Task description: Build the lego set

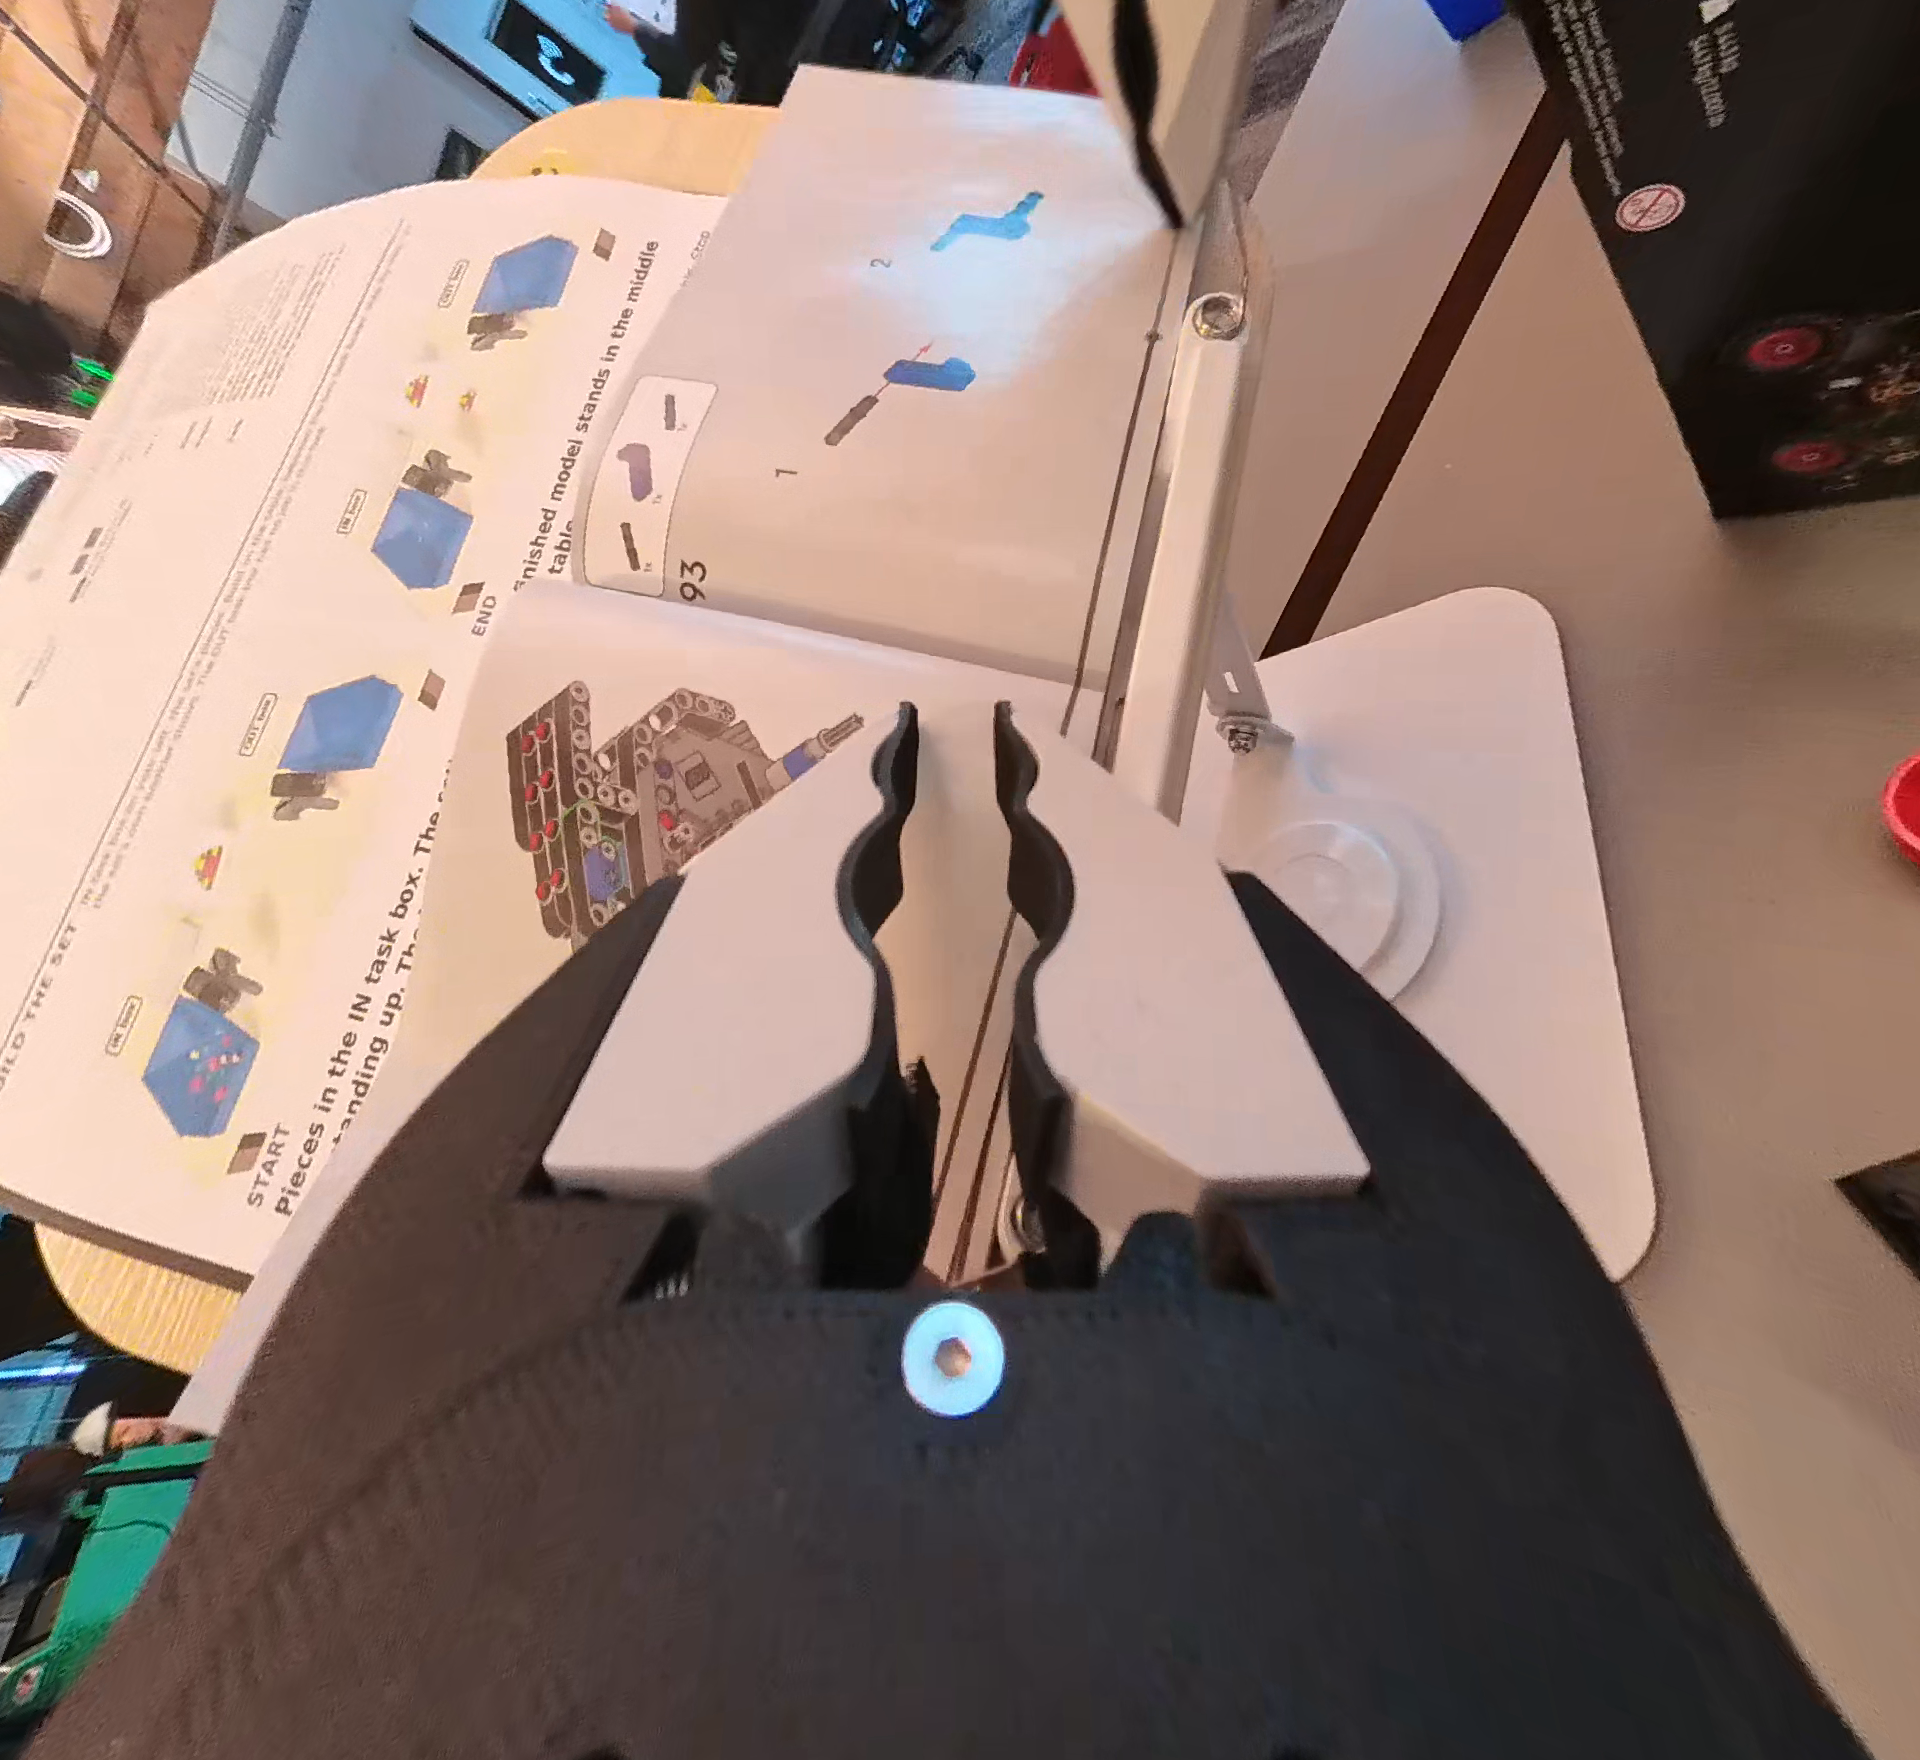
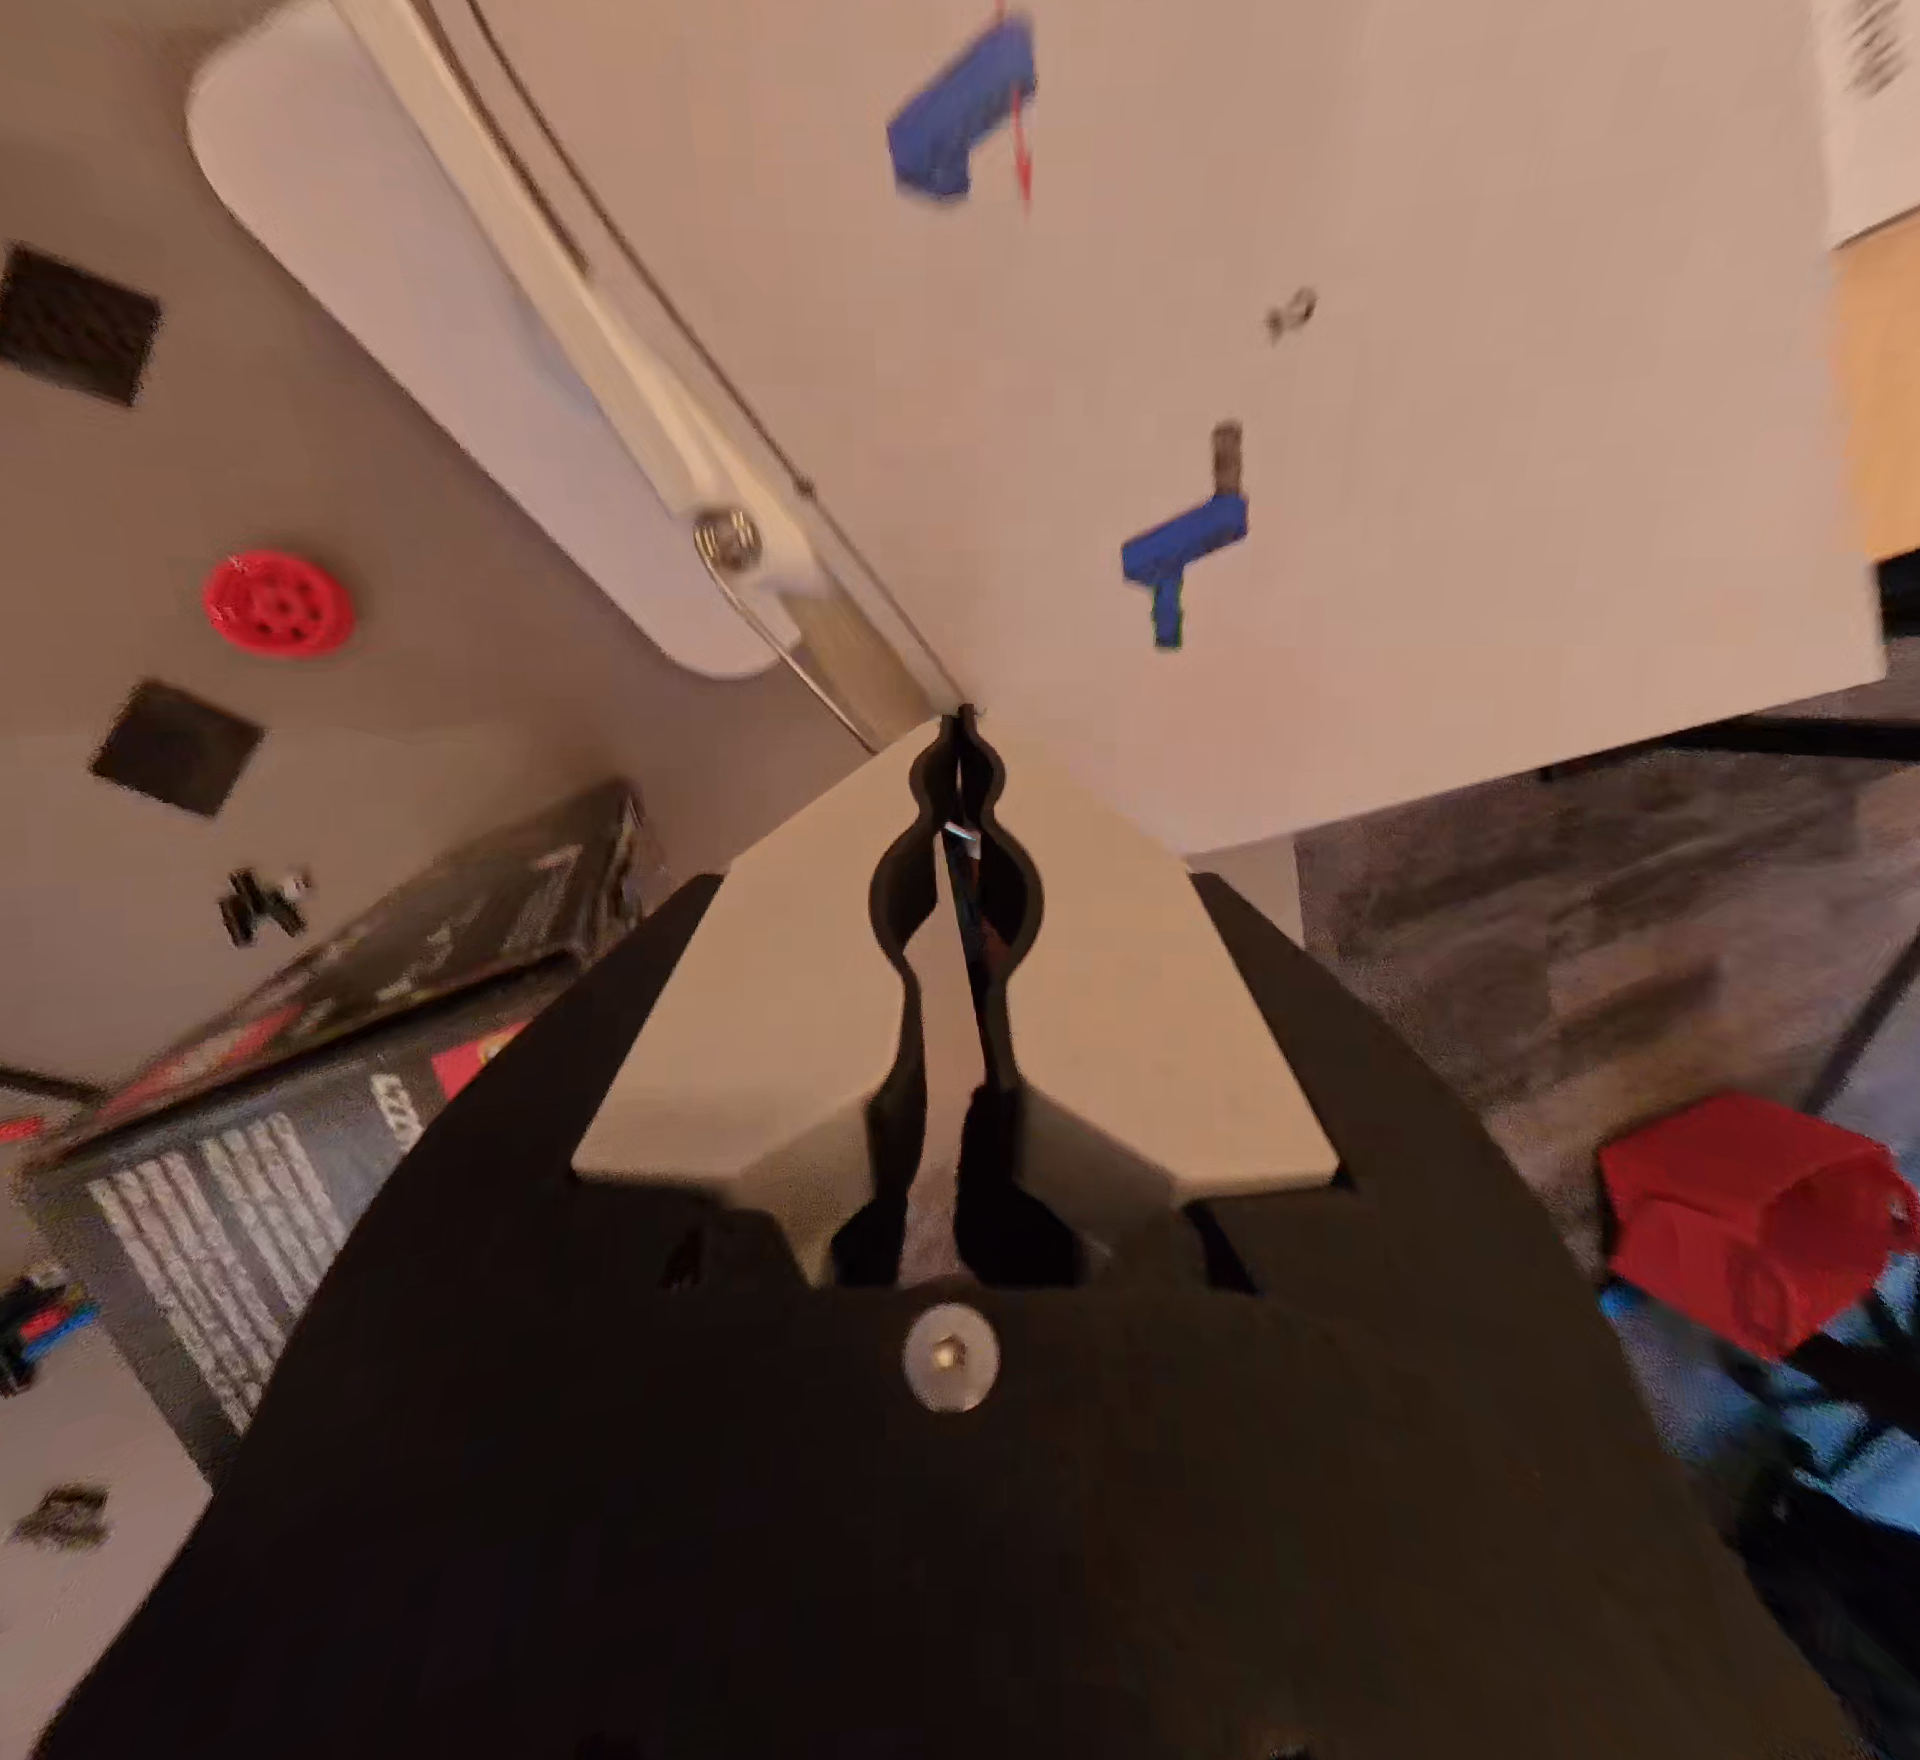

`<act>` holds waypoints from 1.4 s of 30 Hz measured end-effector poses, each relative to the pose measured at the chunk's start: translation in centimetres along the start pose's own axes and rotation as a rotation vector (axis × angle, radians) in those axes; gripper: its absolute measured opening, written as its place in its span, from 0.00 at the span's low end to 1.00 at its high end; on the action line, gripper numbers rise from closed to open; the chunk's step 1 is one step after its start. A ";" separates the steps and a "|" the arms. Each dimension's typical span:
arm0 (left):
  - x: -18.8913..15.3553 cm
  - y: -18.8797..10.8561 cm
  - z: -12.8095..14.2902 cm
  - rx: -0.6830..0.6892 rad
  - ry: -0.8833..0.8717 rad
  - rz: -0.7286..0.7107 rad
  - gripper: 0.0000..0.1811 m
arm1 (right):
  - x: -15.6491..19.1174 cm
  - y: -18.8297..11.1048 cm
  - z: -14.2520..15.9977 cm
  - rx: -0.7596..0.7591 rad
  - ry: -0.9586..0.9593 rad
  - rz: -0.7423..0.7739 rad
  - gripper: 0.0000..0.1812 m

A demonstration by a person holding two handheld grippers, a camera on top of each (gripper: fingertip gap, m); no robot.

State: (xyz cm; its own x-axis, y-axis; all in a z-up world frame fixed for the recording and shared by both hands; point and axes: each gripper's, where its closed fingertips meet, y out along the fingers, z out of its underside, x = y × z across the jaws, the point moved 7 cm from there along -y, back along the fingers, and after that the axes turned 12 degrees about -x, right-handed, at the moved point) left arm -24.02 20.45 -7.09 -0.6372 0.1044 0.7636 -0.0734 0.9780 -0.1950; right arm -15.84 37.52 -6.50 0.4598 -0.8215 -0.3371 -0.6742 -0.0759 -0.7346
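The open instruction booklet [image 1: 935,515] leans on a white stand [image 1: 1507,879]; its pages show a dark model and blue parts. My left gripper [image 1: 954,723] is open with a narrow gap in front of the lower page, and nothing is between its pads. My right gripper [image 2: 961,723] is shut at the corner of the booklet page [image 2: 1351,360], with a thin sheet edge between its pads. It also shows in the left wrist view [image 1: 1169,204], with its tips at the page's edge by the stand's rail.
A black set box [image 1: 1714,204] stands right of the stand and also shows in the right wrist view [image 2: 260,1191]. A printed task sheet [image 1: 260,671] lies behind the booklet. A red wheel [image 2: 277,604], black squares [image 2: 171,746] and small dark parts [image 2: 260,902] lie on the table. A red bin [image 2: 1756,1222] sits low right.
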 end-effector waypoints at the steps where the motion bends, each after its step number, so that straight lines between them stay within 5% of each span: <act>1: 0.0 0.0 0.0 -0.002 0.001 -0.004 0.07 | 0.0 0.0 0.4 0.022 -0.015 0.005 0.00; 10: 0.1 -0.6 0.9 0.018 0.029 -0.014 0.06 | -4.1 -2.8 -2.5 -0.296 -0.033 0.275 0.41; 15: 0.0 -1.0 1.4 0.023 0.037 -0.022 0.03 | -5.0 -1.1 -2.0 -0.297 0.002 0.272 0.39; 18: -0.1 -1.1 1.4 0.021 0.047 -0.017 0.03 | -4.9 -1.4 -1.9 -0.301 -0.010 0.298 0.25; 24: -0.1 -1.4 1.8 0.014 0.040 -0.027 0.02 | -4.6 -1.0 -1.4 -0.341 -0.008 0.336 0.23; 30: -0.1 -1.4 1.7 0.020 0.056 -0.029 0.01 | -3.8 -0.5 -1.7 -0.315 -0.032 0.301 0.06; 36: -0.2 -0.8 -1.0 -0.049 0.080 -0.008 0.09 | -5.0 -2.0 -1.2 -0.334 0.047 0.336 0.29; 42: -1.0 2.8 -2.8 -0.020 0.124 0.040 0.12 | -5.4 -1.5 -0.6 -0.285 0.043 0.333 0.26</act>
State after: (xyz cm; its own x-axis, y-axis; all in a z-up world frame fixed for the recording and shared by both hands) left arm -21.44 23.55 -6.66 -0.5395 0.1633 0.8260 -0.0337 0.9760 -0.2150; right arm -17.67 41.75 -3.17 0.1702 -0.8497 -0.4990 -0.9167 0.0491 -0.3964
